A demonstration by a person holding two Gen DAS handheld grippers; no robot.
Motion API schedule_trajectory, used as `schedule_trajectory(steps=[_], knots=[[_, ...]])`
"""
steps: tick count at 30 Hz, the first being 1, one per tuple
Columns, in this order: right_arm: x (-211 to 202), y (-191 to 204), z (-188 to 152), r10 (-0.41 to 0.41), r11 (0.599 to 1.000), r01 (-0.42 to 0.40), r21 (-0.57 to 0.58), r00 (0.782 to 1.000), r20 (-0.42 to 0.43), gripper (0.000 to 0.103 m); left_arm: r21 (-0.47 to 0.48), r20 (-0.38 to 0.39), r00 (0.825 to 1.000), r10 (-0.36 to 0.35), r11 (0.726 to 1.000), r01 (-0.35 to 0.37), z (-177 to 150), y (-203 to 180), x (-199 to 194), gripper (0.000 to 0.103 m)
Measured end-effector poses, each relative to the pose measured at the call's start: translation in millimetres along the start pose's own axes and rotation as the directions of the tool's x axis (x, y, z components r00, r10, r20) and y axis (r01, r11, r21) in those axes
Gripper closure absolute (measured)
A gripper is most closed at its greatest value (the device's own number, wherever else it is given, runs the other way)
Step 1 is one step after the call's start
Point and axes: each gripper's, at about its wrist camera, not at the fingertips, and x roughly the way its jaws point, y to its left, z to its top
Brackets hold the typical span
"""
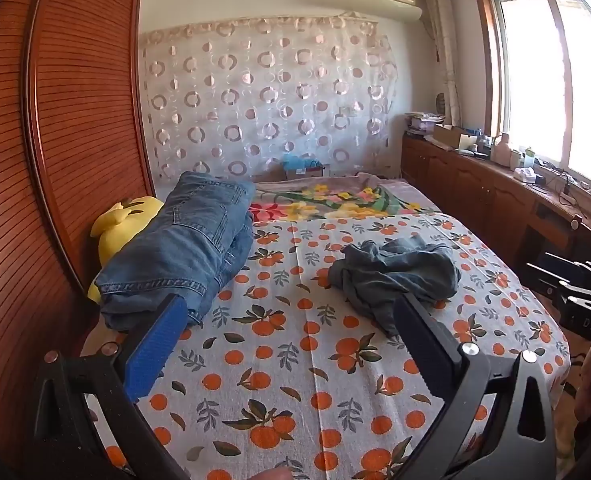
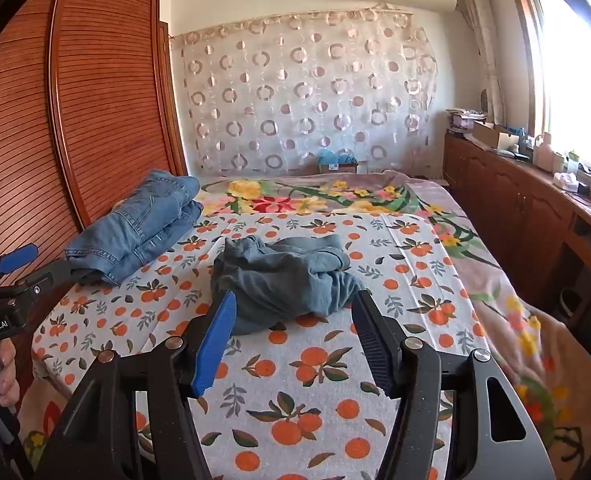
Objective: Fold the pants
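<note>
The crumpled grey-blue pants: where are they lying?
Crumpled grey-blue pants lie mid-bed on the orange-print sheet, right of the folded jeans.

The left gripper (image 1: 287, 320) tilts slightly downward, jaws wide apart and empty. The right gripper (image 2: 293, 312) tilts likewise, jaws spread, gripping nothing.

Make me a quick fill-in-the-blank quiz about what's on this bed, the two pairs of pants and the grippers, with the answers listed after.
1. The folded blue jeans lie on the side of the bed nearest the ____.
2. The grey-blue pants lie in a ____ heap on the orange-print sheet.
3. The left gripper and the right gripper both hold ____.
4. A ____ plush toy sits beside the jeans.

Missing words: wardrobe; crumpled; nothing; yellow
</note>
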Motion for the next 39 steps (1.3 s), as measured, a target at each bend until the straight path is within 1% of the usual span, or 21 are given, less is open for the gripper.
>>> schedule_trajectory(steps=[7,8,18,19,25,39], knots=[[-3.3,-4.1,1.0,-0.008,1.0,0.008,0.006,1.0,0.005,0.041,0.001,0.001,1.0,0.002,1.0,-0.002,0.0,0.1,0.0,0.0],[-4.1,0.9,0.6,-0.01,1.0,0.01,0.0,1.0,0.009,0.041,-0.001,0.001,1.0,0.001,1.0,-0.001,0.0,0.3,0.4,0.0],[-7.9,2.3,-1.7,-0.011,1.0,0.011,0.002,1.0,0.017,0.041,-0.002,0.011,1.0,0.0,1.0,0.0,0.0,0.6,1.2,0.0],[-3.0,1.2,2.2,-0.008,1.0,0.008,-0.001,1.0,0.014,0.041,-0.003,0.012,1.0,-0.001,1.0,0.001,4.0,-1.8,2.8,0.0],[-4.6,-1.1,2.8,-0.01,1.0,0.01,0.002,1.0,0.022,0.041,-0.002,0.014,1.0,-0.002,1.0,0.002,4.7,-2.3,-4.1,0.0],[-7.1,0.2,2.1,-0.008,1.0,0.008,0.002,1.0,0.029,0.041,-0.002,0.017,1.0,-0.003,1.0,0.003,4.3,-1.7,-4.1,0.0]])
